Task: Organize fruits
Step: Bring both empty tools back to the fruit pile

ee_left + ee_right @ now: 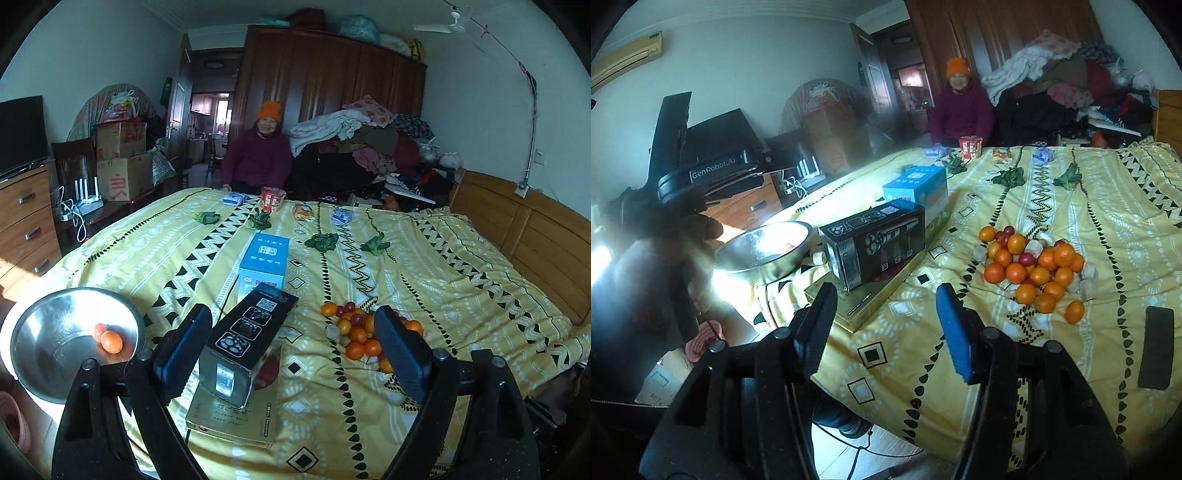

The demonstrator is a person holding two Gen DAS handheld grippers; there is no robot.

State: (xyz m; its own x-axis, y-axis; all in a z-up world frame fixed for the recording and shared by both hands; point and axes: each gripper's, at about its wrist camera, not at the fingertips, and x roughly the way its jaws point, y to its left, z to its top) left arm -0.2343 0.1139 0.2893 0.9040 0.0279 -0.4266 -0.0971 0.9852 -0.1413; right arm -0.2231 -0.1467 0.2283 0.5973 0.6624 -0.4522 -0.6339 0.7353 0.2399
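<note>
A pile of small oranges, red cherry tomatoes and pale cubes (356, 334) lies on the yellow patterned bedspread; it also shows in the right wrist view (1032, 267). A steel bowl (44, 343) at the bed's left edge holds two oranges (109, 339); the bowl also shows in the right wrist view (764, 251). My left gripper (293, 350) is open and empty, above the bed between bowl and pile. My right gripper (886, 330) is open and empty, near the bed's front edge, left of the pile.
A black box (251, 339) lies on a flat gold box (236, 417), with a blue box (264, 264) behind. Leafy greens (321, 242), small packs and a red cup (272, 199) lie farther back. A person (258, 151) sits beyond the bed. A black phone (1156, 347) lies at right.
</note>
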